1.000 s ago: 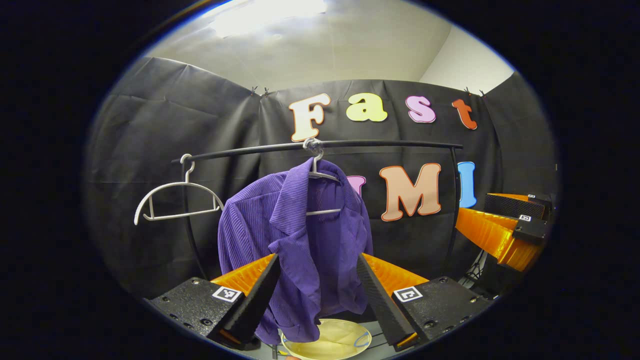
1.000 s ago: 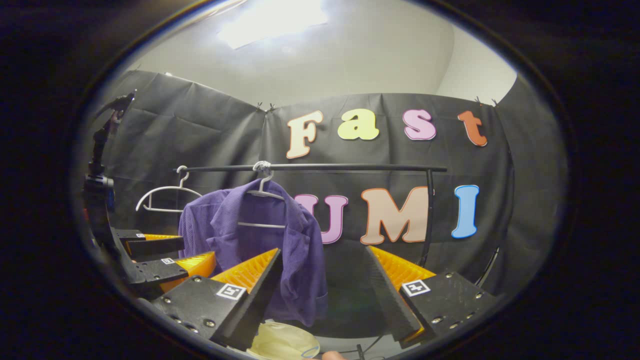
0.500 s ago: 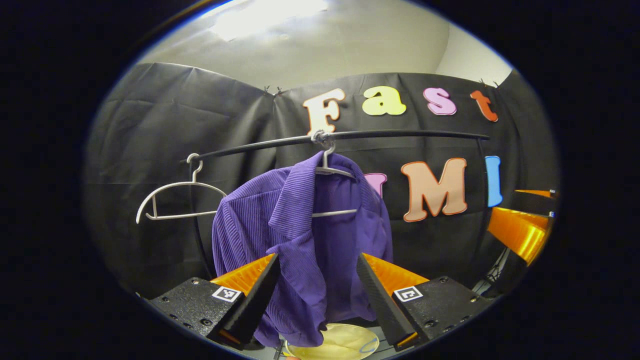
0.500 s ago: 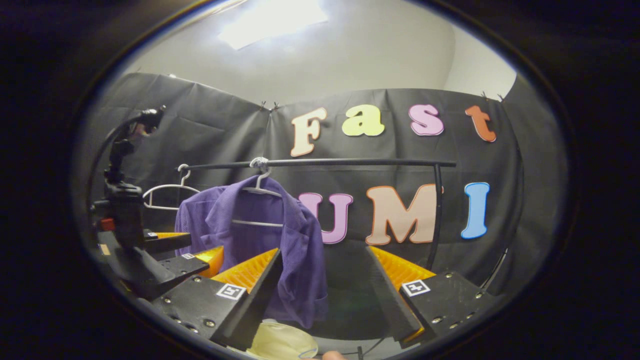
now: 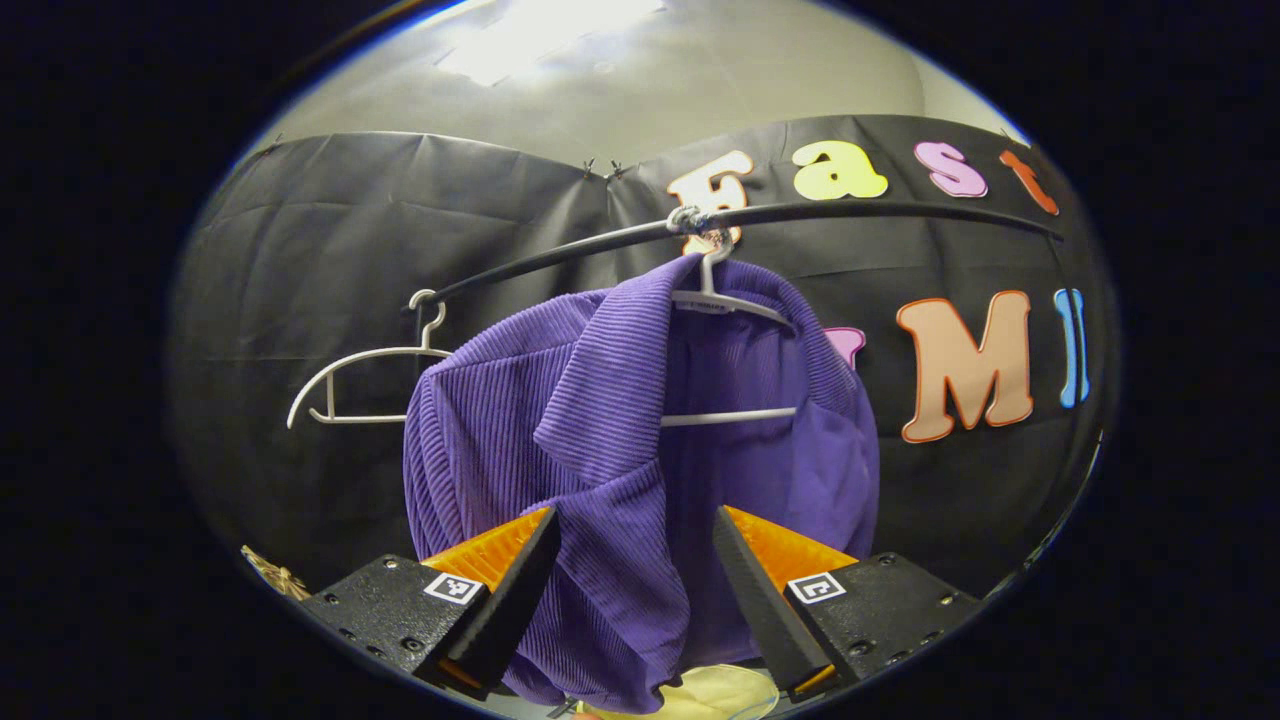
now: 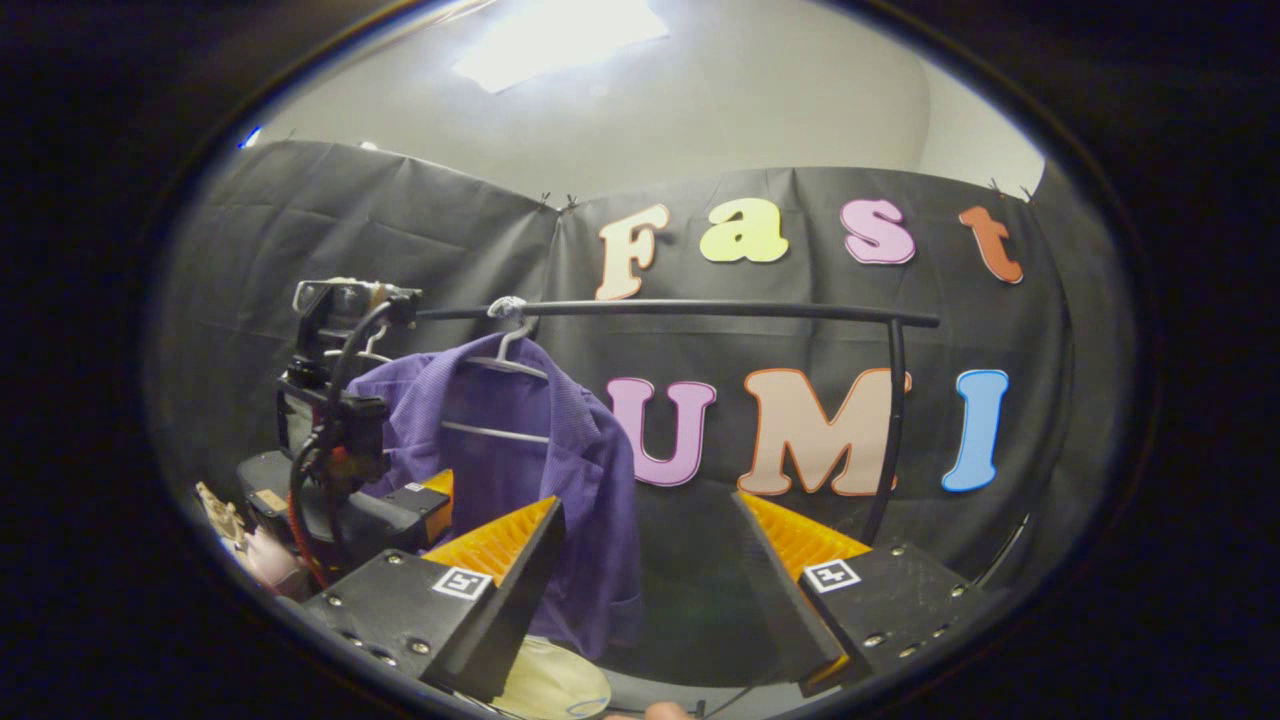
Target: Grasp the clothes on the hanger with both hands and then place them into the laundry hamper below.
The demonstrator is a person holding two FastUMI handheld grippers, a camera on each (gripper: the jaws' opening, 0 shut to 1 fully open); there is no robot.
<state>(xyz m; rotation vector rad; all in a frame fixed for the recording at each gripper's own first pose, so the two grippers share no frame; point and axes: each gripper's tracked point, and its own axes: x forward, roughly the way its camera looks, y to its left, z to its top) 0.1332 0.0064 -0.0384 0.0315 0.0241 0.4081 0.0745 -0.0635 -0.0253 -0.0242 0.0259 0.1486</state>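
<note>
A purple ribbed shirt [image 5: 620, 440] hangs on a white hanger [image 5: 722, 300] from a black rail [image 5: 860, 212]. My left gripper [image 5: 632, 520] is open, close in front of the shirt's lower front, with the cloth showing between its fingers; I cannot tell whether they touch it. In the right gripper view the shirt [image 6: 560, 470] hangs left of centre. My right gripper [image 6: 648, 505] is open and holds nothing, a little to the shirt's right and farther back. A pale yellow hamper [image 6: 555, 690] sits below the shirt; its rim [image 5: 730, 690] peeks out under the hem.
An empty white hanger [image 5: 360, 385] hangs at the rail's left end. The rail's black upright post [image 6: 885, 430] stands at the right. The left gripper's body with its cable [image 6: 335, 470] and a hand [image 6: 265, 560] sit left of the shirt.
My left gripper has moved closer to the shirt, which now looms larger between its fingers. My right gripper has barely shifted. Both stay open.
</note>
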